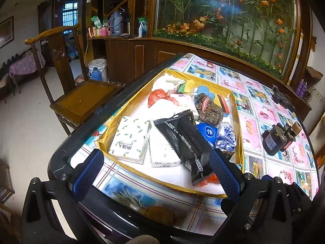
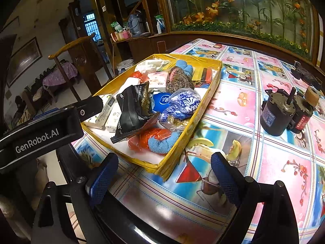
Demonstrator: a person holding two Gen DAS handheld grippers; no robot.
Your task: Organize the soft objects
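A shallow yellow-walled box (image 1: 113,122) (image 2: 178,148) on the patterned table holds several soft things. Among them are a leaf-print tissue pack (image 1: 130,140), a white tissue pack (image 1: 162,152), a black pouch (image 1: 186,140) (image 2: 134,109), a brown knitted scrubber (image 1: 209,107) (image 2: 179,79), blue-and-white packets (image 1: 225,136) (image 2: 183,101) and an orange net with a blue knit piece (image 2: 158,140). My left gripper (image 1: 156,172) is open just above the box's near edge, with its right finger over the black pouch's end. My right gripper (image 2: 164,180) is open above the table by the box's near corner, holding nothing.
Two dark motor-like parts (image 1: 278,138) (image 2: 284,111) stand on the tablecloth (image 2: 274,172) right of the box. Another black device (image 1: 283,98) lies farther back. A wooden chair (image 1: 67,85) stands left of the table. A cabinet with a flower panel (image 1: 223,20) runs behind.
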